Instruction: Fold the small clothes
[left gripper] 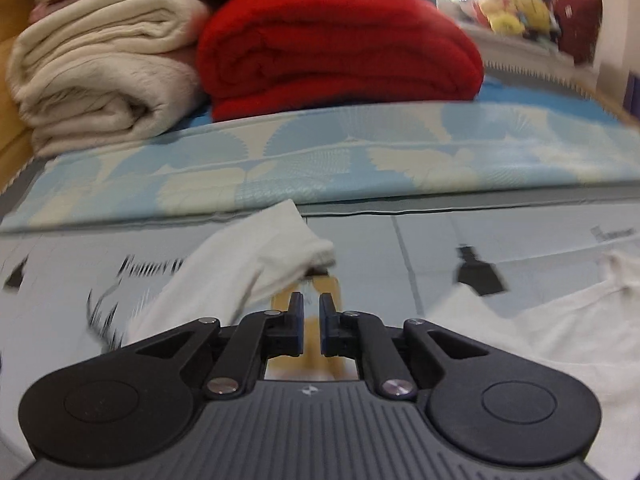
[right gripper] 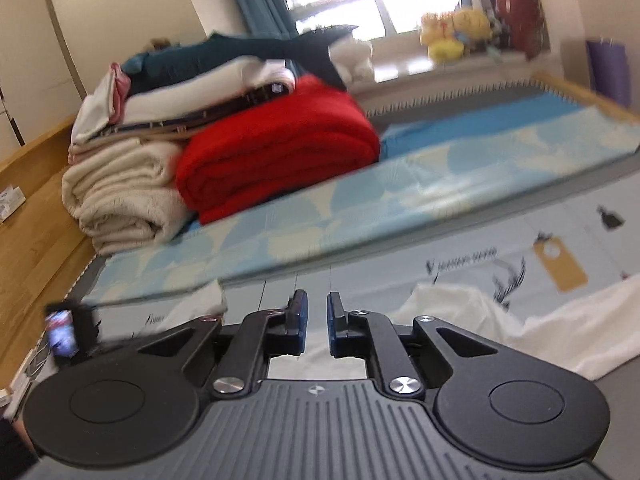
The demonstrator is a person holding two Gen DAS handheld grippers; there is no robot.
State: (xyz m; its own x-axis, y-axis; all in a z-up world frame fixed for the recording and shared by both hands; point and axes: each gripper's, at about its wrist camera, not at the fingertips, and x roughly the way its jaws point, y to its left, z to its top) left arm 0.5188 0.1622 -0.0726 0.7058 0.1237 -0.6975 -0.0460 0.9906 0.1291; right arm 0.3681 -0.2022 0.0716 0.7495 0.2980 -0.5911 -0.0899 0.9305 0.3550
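We see the left gripper (left gripper: 311, 304) with its fingers (left gripper: 296, 308) a narrow gap apart and nothing between them, hovering over the bed (left gripper: 420, 236). A white garment (left gripper: 256, 264) lies just ahead, its sleeve reaching to the left. The right gripper (right gripper: 316, 306) is likewise slightly parted and empty, above the same white garment (right gripper: 460, 312). Behind sit a red blanket (left gripper: 336, 48) and cream blanket (left gripper: 100, 72), touching.

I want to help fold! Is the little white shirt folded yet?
Not yet. The small white cotton garment lies rumpled on the pale printed sheet, one sleeve flipped up, so no neat fold shows. The left gripper and right gripper are slightly open, holding nothing. All the folding is left.
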